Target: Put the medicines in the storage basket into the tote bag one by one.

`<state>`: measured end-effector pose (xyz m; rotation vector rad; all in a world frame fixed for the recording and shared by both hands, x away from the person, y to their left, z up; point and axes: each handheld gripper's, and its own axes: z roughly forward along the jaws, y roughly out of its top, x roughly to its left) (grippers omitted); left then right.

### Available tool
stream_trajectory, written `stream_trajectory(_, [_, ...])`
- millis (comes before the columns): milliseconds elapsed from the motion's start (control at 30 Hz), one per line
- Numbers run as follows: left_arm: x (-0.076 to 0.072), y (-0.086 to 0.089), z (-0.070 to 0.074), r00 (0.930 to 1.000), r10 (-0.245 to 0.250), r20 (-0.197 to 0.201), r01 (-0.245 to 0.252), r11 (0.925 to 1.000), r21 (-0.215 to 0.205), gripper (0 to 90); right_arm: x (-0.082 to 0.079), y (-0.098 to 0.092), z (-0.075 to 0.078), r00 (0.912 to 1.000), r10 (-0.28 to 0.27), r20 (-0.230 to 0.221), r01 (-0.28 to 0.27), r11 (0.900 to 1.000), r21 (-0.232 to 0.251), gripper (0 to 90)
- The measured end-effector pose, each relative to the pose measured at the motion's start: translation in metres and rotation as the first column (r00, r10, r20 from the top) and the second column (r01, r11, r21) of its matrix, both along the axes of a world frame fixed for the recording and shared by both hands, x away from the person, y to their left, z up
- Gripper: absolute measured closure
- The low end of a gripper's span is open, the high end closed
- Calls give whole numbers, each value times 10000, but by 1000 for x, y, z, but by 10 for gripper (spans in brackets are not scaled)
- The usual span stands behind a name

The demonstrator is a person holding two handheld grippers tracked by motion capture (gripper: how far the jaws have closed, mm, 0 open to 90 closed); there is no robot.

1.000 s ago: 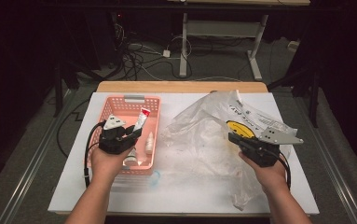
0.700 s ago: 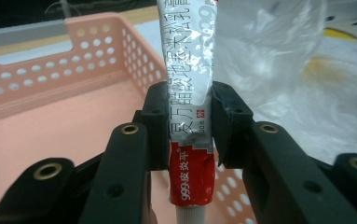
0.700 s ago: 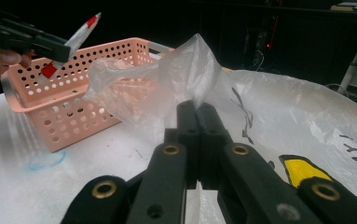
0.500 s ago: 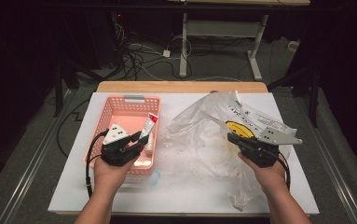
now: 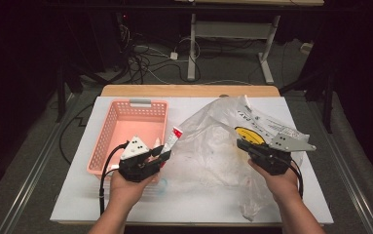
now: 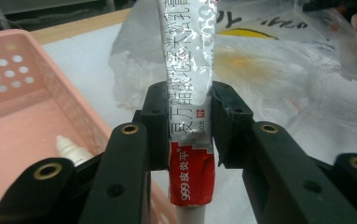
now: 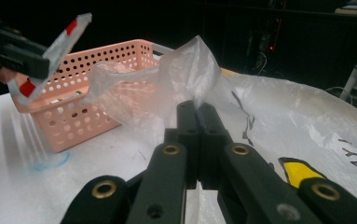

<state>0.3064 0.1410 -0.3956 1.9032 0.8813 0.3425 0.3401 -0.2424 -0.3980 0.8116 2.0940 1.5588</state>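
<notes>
Silver tube clamped left, plastic bag pinched right

Silver-and-red foil ointment tube (image 6: 189, 121) sits between the left gripper (image 6: 188, 122) jaws, pads pressing both its flat sides, jaws narrow around it. Tube runs from 6 o'clock to 12 o'clock in the left gripper view, red band and white neck at 6, crimped silver end past the top edge. High view: tube held above the table at the basket's 4 o'clock corner, tip pointing to 1 o'clock toward the bag.

Right gripper (image 7: 197, 116) jaws fully together, pinching a fold of the clear crinkled plastic bag (image 7: 167, 88).

Counts: one tube, one bag, one pink perforated plastic basket (image 5: 125, 127), one white table (image 5: 77, 195), two grippers, two hands.

Left gripper view shows a small white bottle (image 6: 71, 148) inside the basket at 8 o'clock, plus print on the tube. Right gripper view shows the bag edge lifted off the table, with the tube at 10 o'clock.
</notes>
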Motion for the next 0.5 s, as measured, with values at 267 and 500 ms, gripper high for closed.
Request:
stream_trajectory(267, [-3, -17, -4, 9988, -488, 18, 488, 9988, 40, 681, -1, 1, 1, 9999, -42, 91, 42, 10000, 26, 900])
stream_trajectory(500, [-6, -32, -6, 9960, -897, 50, 897, 9960, -1, 681, -4, 3, 6, 9998, 36, 208, -37, 10000, 61, 900])
